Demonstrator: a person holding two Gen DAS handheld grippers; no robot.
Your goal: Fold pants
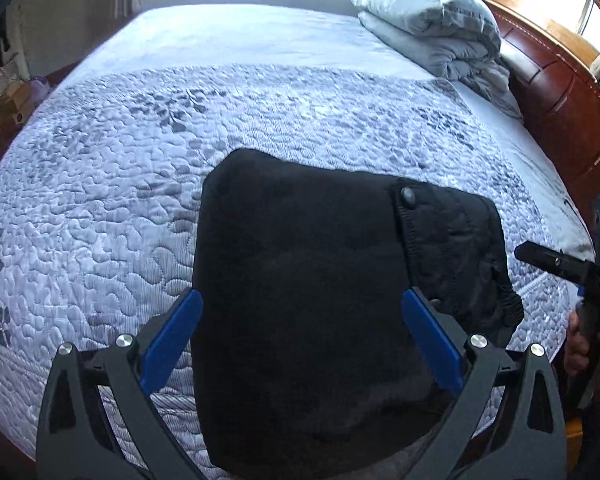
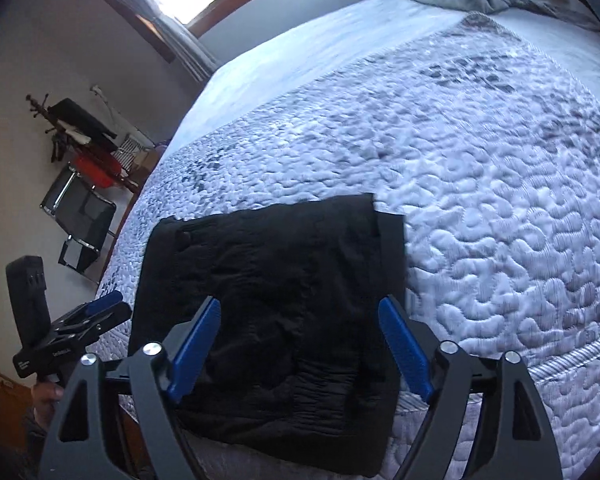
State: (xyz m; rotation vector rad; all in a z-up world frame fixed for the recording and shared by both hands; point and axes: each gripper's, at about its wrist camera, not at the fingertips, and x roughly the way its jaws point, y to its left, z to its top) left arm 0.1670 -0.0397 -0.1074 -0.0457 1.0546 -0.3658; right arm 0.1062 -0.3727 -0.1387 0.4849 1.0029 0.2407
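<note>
Left wrist view: your left tongs [image 1: 302, 336] hang wide apart, empty, over the black pants [image 1: 300, 280], already a compact bundle on the bed [image 1: 100, 200].
Right wrist view: right tongs [image 2: 300, 340] likewise wide, empty; folding looks essentially complete.

A pale blue quilted bedspread [image 1: 300, 120] with grey leaf prints covers the bed. Folded grey bedding [image 1: 432, 28] is stacked near a reddish-brown wooden headboard [image 1: 560, 100]. A black metal-framed chair [image 2: 80, 216] stands beside the bed.
</note>
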